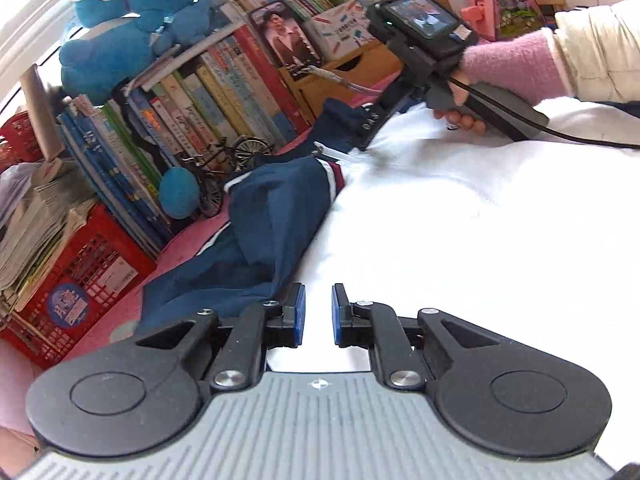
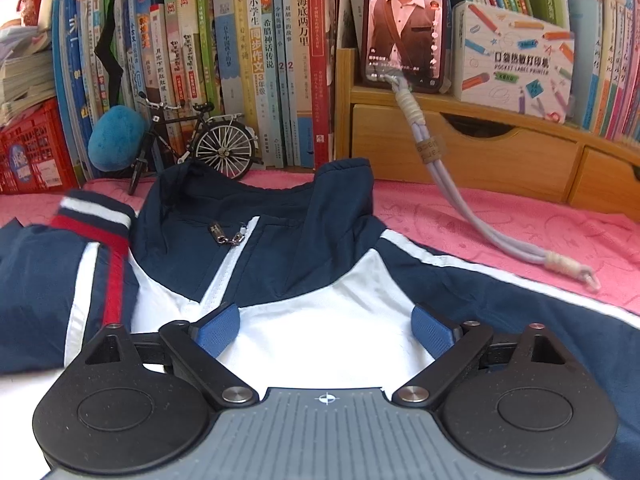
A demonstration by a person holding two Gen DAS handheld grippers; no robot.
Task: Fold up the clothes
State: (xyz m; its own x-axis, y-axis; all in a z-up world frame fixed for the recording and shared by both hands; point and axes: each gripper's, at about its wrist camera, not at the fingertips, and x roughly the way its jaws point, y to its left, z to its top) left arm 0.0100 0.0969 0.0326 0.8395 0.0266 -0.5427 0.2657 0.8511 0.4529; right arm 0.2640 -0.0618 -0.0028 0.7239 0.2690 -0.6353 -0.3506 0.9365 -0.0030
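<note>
A navy and white jacket (image 2: 320, 280) lies spread on a pink cloth (image 2: 500, 216) that covers the surface in front of a row of books (image 2: 248, 60). Its collar points toward the books and its zip is partly down. One sleeve (image 1: 256, 240) is folded in across the body, its striped red, white and navy cuff (image 2: 96, 216) lying near the collar.

The left gripper (image 1: 318, 314) hangs low over the white front of the jacket, beside the folded sleeve. Its blue pads (image 1: 298, 312) stand a narrow gap apart, and nothing is pinched between them.

The right gripper (image 2: 326, 330) sits over the white chest panel just below the collar, fingers spread wide, with only flat fabric between the pads (image 2: 218, 326). From the left view a hand (image 1: 460, 108) in a pink cuff grips its handle.

Behind the jacket stand a small model bicycle (image 2: 192, 144), a phone (image 2: 404, 24) propped on a wooden drawer unit (image 2: 480, 152), and a red crate (image 1: 80, 280). A pale cord (image 2: 480, 232) trails from the phone over the pink cloth
</note>
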